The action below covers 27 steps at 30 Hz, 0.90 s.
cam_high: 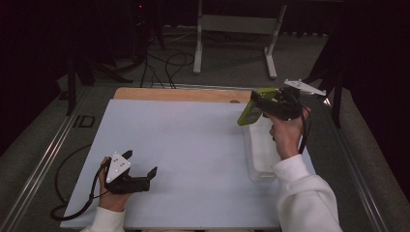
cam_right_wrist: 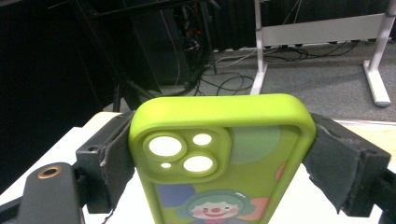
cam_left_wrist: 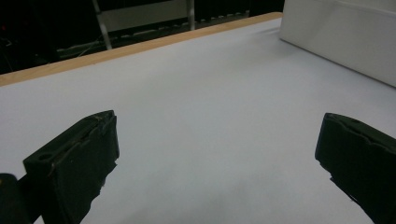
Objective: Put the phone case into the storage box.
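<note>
A lime-green phone case (cam_high: 250, 109) hangs above the far end of a clear plastic bin (cam_high: 261, 150), with my right gripper (cam_high: 261, 104) shut on its two long sides. In the right gripper view the case (cam_right_wrist: 219, 154) shows its camera cut-outs and a cartoon clown face, and both pads (cam_right_wrist: 331, 163) press against it. My left gripper (cam_high: 142, 164) rests on the white table sheet (cam_high: 183, 145) near the front left, open, with nothing between its fingers (cam_left_wrist: 74, 163).
The clear bin's side wall (cam_left_wrist: 341, 32) stands at the right of the sheet. A wooden table edge (cam_high: 179, 94) runs along the back. Beyond it are white table legs (cam_high: 270, 53) and cables (cam_high: 164, 65) on the floor.
</note>
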Each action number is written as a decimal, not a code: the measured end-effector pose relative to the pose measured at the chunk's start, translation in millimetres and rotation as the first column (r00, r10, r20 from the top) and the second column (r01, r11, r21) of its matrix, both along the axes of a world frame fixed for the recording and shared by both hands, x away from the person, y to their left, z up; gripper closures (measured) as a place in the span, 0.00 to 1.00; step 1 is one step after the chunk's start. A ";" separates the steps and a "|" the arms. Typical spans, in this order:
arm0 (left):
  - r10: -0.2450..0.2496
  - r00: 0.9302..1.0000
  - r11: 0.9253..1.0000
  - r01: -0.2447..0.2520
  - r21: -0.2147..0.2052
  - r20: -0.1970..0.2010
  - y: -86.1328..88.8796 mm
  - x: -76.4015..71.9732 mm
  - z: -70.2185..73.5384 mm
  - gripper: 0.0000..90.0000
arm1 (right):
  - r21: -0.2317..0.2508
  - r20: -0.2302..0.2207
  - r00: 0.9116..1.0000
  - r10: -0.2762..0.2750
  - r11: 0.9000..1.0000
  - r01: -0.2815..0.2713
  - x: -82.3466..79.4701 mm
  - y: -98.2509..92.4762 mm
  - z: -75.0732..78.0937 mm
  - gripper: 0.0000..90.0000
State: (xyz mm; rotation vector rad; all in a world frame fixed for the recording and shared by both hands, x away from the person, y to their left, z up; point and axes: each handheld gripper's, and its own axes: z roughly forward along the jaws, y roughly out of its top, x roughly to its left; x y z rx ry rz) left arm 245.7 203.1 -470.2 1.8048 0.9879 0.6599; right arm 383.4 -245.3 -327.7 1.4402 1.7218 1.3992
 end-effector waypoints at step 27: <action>0.000 1.000 1.000 0.000 -0.001 0.000 -0.2 -0.2 -0.1 0.00 | -0.045 -0.007 0.998 -0.062 0.997 0.061 10.4 -8.5 -5.5 0.18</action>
